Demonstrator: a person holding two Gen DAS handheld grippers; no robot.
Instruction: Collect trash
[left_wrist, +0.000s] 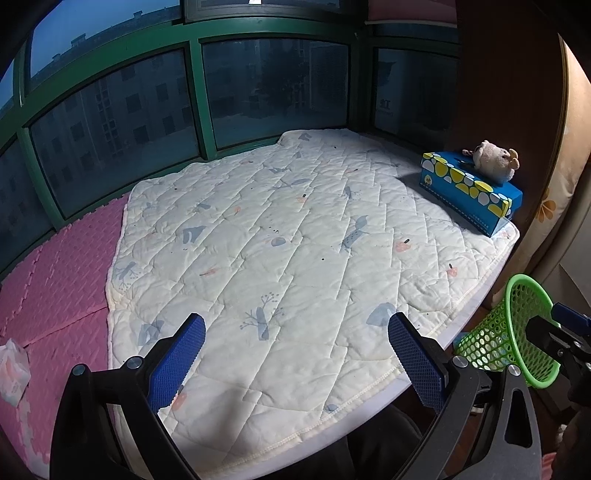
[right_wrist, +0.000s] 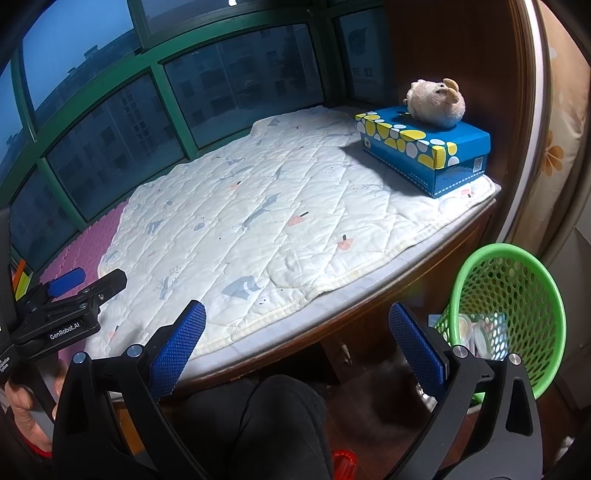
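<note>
- Two claws are hovering over the near edge of a window-seat bed; the left claw and the right claw are both spread wide and holding nothing.
- Lying at the lower left edge of the left wrist view, on the pink foam mat, is a crumpled white wrapper, seemingly the trash to collect. Its long axis is unclear.
- It is sitting left of the left claw, so that hand looks nearer.
- Waiting at the lower right is a green mesh basket, already holding some items, just right of the right claw.
- Covering the middle is a white quilt.
- Standing at the upper right, well apart, is a blue tissue box with a plush toy on top; nothing is blocking the way.
</note>
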